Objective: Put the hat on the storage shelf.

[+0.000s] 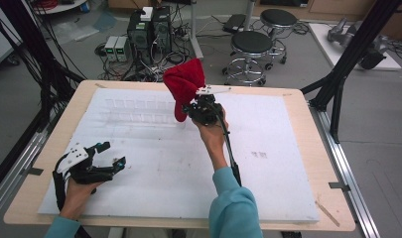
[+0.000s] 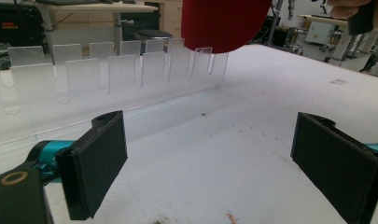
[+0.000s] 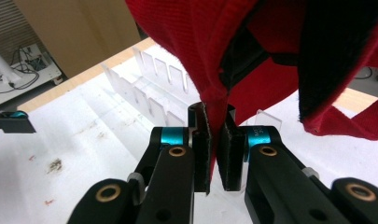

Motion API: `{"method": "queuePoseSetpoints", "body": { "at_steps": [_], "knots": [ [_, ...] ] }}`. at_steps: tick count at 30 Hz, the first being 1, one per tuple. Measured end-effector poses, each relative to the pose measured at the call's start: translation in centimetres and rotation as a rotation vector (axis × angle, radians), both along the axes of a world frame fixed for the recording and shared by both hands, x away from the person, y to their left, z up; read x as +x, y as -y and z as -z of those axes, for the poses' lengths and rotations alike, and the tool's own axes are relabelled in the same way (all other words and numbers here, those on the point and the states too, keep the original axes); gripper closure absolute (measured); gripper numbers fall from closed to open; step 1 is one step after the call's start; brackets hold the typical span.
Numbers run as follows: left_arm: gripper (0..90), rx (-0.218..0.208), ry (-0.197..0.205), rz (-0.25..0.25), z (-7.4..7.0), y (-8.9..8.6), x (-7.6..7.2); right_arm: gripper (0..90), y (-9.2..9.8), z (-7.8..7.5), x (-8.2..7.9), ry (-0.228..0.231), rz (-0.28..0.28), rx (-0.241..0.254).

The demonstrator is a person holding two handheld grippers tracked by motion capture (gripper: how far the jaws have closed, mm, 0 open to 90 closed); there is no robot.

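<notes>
The right gripper (image 3: 216,154) pinches a red cap (image 1: 184,82) by its soft fabric edge, held above the rack (image 2: 107,79) near the table's far edge. Light, floppy. The left gripper (image 2: 210,158) rests spread.

Desk (image 1: 49,129): pale wood rim, white mat (image 1: 268,188) covering most of the top, faint stains. Floor beyond the far edge: two round black stools (image 1: 251,43), close together; computer towers (image 1: 150,29) amid tangled cables (image 1: 173,57); two small grey boxes (image 1: 117,48) just left of the towers. Black frame struts (image 1: 355,47) stand at right.
</notes>
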State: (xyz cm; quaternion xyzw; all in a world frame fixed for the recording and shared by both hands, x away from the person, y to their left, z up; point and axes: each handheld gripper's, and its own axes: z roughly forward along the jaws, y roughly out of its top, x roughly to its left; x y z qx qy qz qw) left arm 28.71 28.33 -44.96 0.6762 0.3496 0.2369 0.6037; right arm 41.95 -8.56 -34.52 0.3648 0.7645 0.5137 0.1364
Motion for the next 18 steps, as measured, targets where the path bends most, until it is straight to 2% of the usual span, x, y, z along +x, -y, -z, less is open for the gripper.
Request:
{"method": "queuePoseSetpoints", "body": {
  "at_steps": [4,10,11,14,18],
  "knots": [
    [10.9,0.004,0.01,-0.012,0.0,0.0,-0.1,85.5,-0.4,0.8,0.4,-0.013,0.005,-0.012],
    [10.9,0.013,0.02,-0.019,0.0,0.1,-0.2,85.6,-0.8,1.8,0.4,-0.001,0.008,-0.028],
    [10.9,-0.001,0.039,-0.042,0.1,0.0,-0.5,85.5,-0.8,2.1,0.3,0.003,0.01,-0.016],
    [10.9,-0.016,0.045,-0.047,0.1,-0.1,-0.5,85.5,-0.6,2.3,0.2,0.002,0.012,-0.005],
    [10.9,-0.01,0.055,-0.046,0.1,-0.1,-0.7,85.2,-0.5,2.9,-0.2,0.019,0.002,0.001]
  ]
}}
